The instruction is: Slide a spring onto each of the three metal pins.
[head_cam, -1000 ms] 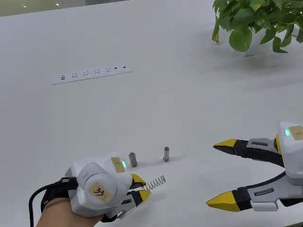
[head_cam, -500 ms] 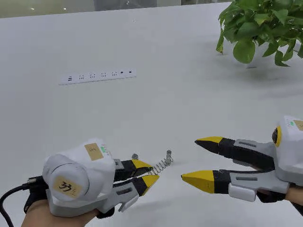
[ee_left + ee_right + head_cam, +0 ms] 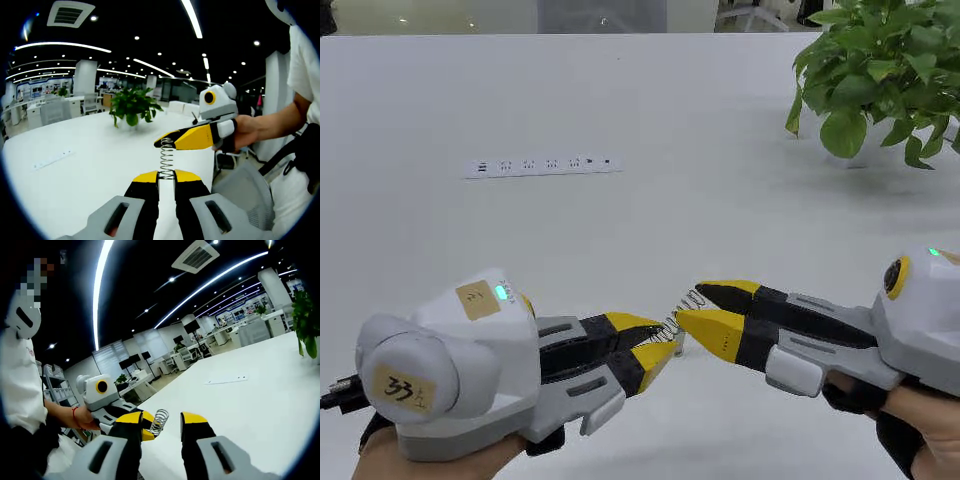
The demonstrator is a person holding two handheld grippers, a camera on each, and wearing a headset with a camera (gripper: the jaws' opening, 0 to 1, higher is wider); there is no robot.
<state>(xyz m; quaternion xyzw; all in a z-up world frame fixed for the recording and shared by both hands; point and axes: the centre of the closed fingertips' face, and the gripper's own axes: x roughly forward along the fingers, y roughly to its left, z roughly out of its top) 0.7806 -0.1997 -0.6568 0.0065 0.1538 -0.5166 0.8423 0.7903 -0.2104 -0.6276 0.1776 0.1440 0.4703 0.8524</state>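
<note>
So, in the head view, I am holding the spring (image 3: 682, 310) in the air between both grippers, low in the middle of the frame. The left gripper (image 3: 658, 338) is reaching in from the lower left with its jaws pinched closed on the spring's lower end. The right gripper (image 3: 692, 303) is coming in from the right, its jaws parted a little around the upper end. The white surface (image 3: 620, 230) is spreading away behind them, with a power strip (image 3: 542, 165) lying at the upper left and a plant (image 3: 880, 70) at the upper right. I am judging the pins to be hidden behind the grippers.

In the left gripper view, the left gripper (image 3: 166, 176) is clamping the spring (image 3: 166, 157), which is standing straight up in the centre and meeting the right gripper (image 3: 165, 141) at its top. Long ceiling lights are running overhead in an open office.

In the right gripper view, the right gripper (image 3: 165, 417) is standing open, the spring (image 3: 159, 421) sitting between its jaws, close to the one on the left of the frame. I cannot tell whether they are touching.

I am reading this as steadying or passing the spring before threading it. Next I am needing a firm hold, then the coil's open end lined up over a pin.
</note>
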